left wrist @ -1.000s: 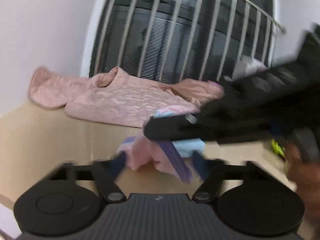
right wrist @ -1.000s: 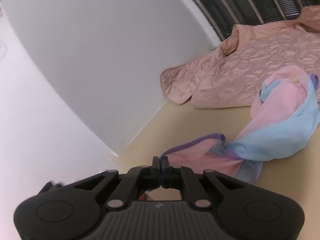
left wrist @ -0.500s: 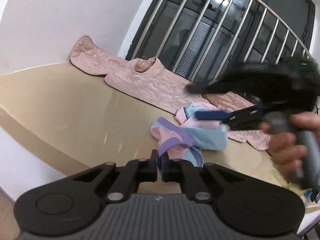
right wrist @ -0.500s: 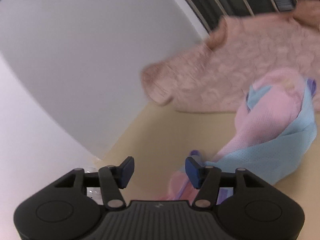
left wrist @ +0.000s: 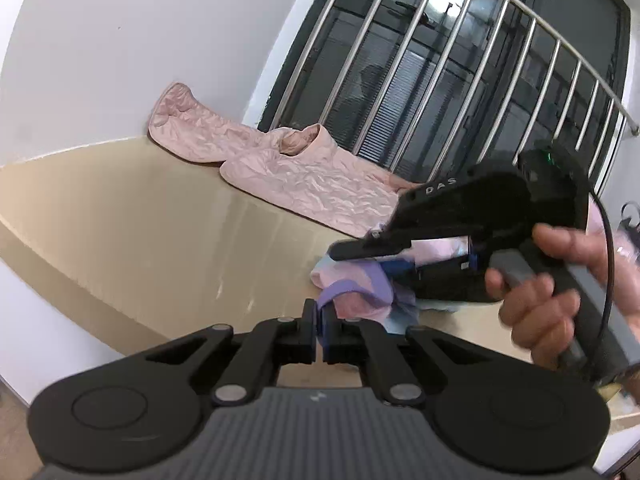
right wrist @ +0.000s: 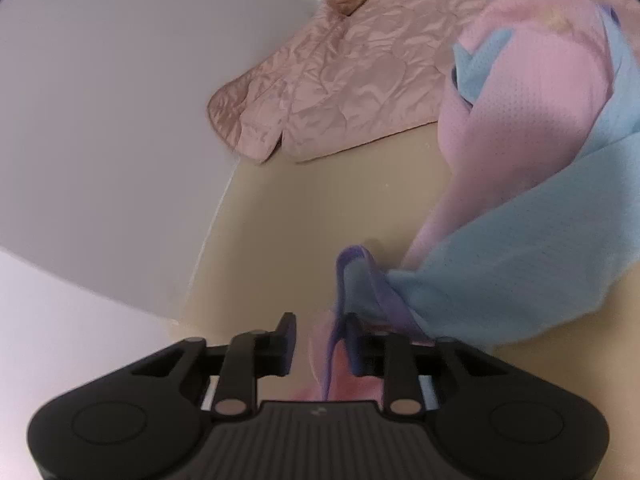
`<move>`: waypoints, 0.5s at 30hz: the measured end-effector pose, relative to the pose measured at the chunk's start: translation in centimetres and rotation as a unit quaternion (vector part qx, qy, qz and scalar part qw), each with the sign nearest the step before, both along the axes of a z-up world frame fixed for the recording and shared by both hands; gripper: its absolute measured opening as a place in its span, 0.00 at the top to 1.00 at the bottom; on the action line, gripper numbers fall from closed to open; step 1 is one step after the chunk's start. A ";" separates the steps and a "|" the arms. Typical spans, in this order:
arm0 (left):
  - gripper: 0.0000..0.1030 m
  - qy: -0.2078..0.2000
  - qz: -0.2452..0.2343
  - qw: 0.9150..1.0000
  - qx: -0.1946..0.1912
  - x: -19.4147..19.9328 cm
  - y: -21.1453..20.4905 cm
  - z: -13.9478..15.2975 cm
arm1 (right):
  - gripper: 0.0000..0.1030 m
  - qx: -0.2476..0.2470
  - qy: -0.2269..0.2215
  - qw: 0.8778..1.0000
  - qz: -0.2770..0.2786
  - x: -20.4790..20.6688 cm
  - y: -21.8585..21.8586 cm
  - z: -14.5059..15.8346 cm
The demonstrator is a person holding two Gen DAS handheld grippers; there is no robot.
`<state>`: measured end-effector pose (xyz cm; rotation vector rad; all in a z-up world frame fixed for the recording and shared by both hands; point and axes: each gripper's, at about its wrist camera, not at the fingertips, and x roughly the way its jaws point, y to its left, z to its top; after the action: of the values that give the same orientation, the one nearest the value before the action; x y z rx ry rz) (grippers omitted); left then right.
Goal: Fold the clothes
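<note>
I see the beige table (left wrist: 120, 208) running to the white wall, with a pink quilted jacket (left wrist: 312, 176) spread at its far side. Just in front of it lies the bunched pink, blue and purple garment (right wrist: 532, 184). My left gripper (left wrist: 319, 330) pinches its purple hem. My right gripper (right wrist: 318, 344) has just been closing; its jaws show parted, the hem between them.
</note>
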<state>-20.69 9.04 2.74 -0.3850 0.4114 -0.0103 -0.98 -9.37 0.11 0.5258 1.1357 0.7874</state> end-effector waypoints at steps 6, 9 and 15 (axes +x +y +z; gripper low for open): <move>0.99 -0.070 0.007 0.996 0.050 2.4 0.7 5.6 | 0.98 0.082 -0.088 0.991 -0.058 -1.7 -1.7 5.6; 0.99 -0.128 0.014 0.988 0.088 4.3 0.7 11.0 | 0.98 0.129 -0.163 0.974 -0.094 -3.1 -4.8 11.3; 0.99 -0.273 -0.008 0.949 0.158 5.7 -1.9 23.5 | 0.98 0.179 -0.316 0.921 -0.141 -7.4 -9.9 23.8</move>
<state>-14.96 7.09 26.19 -0.0518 -0.1354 -0.0655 -8.36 -19.30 23.93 0.6591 0.3057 0.8305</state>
